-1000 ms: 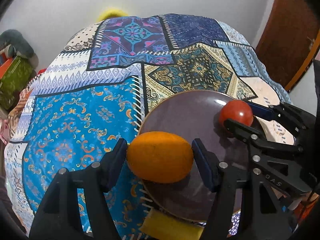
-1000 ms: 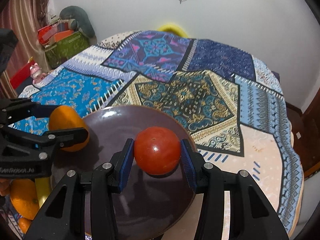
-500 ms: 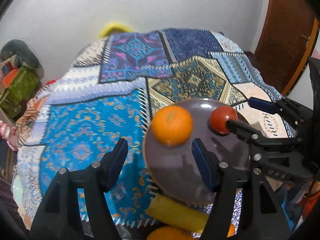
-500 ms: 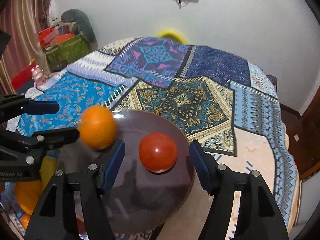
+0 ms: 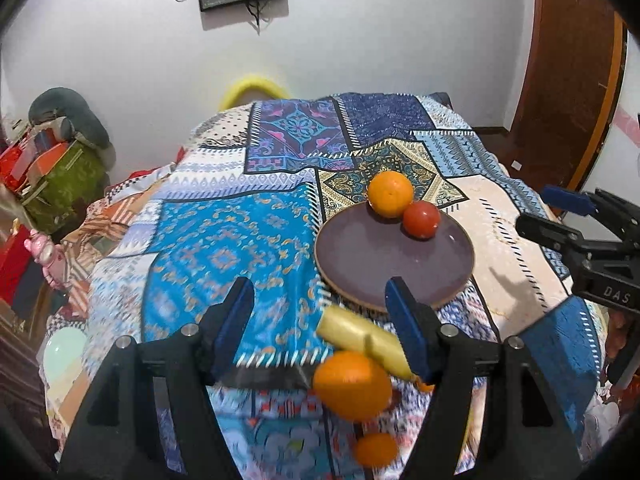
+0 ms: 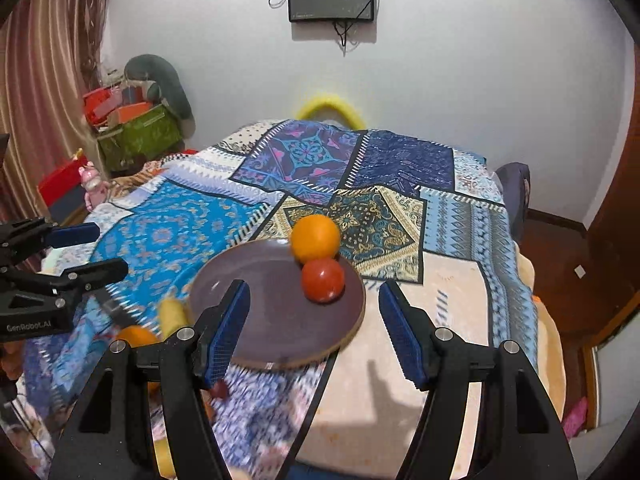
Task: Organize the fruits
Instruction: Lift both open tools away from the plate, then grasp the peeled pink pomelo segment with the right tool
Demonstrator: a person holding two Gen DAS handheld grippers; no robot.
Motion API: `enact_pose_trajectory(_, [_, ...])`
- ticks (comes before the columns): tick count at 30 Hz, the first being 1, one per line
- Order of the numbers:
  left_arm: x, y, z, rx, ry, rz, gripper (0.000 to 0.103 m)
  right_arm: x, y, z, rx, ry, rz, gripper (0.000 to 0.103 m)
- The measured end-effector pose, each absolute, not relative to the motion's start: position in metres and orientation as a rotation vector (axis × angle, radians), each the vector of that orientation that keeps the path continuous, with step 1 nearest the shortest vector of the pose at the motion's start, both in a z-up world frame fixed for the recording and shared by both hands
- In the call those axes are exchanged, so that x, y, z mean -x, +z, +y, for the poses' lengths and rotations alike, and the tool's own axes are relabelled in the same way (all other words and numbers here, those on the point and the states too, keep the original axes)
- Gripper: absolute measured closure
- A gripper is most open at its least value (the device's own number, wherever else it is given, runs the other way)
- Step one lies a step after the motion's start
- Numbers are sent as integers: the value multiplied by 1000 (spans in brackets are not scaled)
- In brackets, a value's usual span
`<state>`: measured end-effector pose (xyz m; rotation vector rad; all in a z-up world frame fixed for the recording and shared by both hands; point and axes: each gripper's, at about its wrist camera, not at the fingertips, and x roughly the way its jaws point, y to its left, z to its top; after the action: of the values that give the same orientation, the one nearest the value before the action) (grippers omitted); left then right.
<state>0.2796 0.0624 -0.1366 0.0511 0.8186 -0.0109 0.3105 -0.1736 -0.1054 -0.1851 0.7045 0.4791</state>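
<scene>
Two grippers hang spread and empty above the near edge of the bed. Our left gripper (image 5: 320,316) has its jaws opening a touch wider with nothing between the pads; our right gripper (image 6: 314,322) has its jaws parted just as wide, also bare. A second ago each was clamped on a fruit at the plate: the left on the orange (image 5: 390,193), the right on the tomato (image 5: 421,219). Both fruits are now let go, and we have drawn up and back toward the near side, so the whole plate (image 5: 360,256) comes into view. The orange has rolled to the far rim and sits touching the tomato just to its right and nearer to us; both rest on the far part of the plate, which lies on the patchwork bedspread (image 5: 224,240).

We judge that this pair is placed and that the next fruits are to be fetched. Near us, between our left jaws and below them, lie a yellow fruit (image 5: 352,334), a second large orange (image 5: 352,386) and a smaller orange (image 5: 376,450), all off the plate.

Motion blur smears these near fruits, so we cannot tell whether the yellow one is a banana or how it lies against the plate's near rim. A dark strip beside it is unreadable. The right view cuts the near fruits behind its own left finger.
</scene>
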Motion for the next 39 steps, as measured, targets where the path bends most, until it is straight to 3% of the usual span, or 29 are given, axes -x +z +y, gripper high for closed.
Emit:
enact_pose_trajectory(14, [-191, -123, 72, -8, 28, 792, 23, -229, -110, -178, 171, 499, 748, 33])
enact_pose_trajectory(17, [-182, -129, 72, 3, 25, 807, 22, -216, -121, -173, 219, 499, 757, 24])
enact_pose_trajectory(32, [-175, -170, 79, 39, 27, 908, 22, -186, -203, -145, 382, 552, 972, 24])
enact_pose_trajectory(39, [-183, -186, 74, 36, 8, 944, 22, -198, -211, -160, 377, 550, 997, 24])
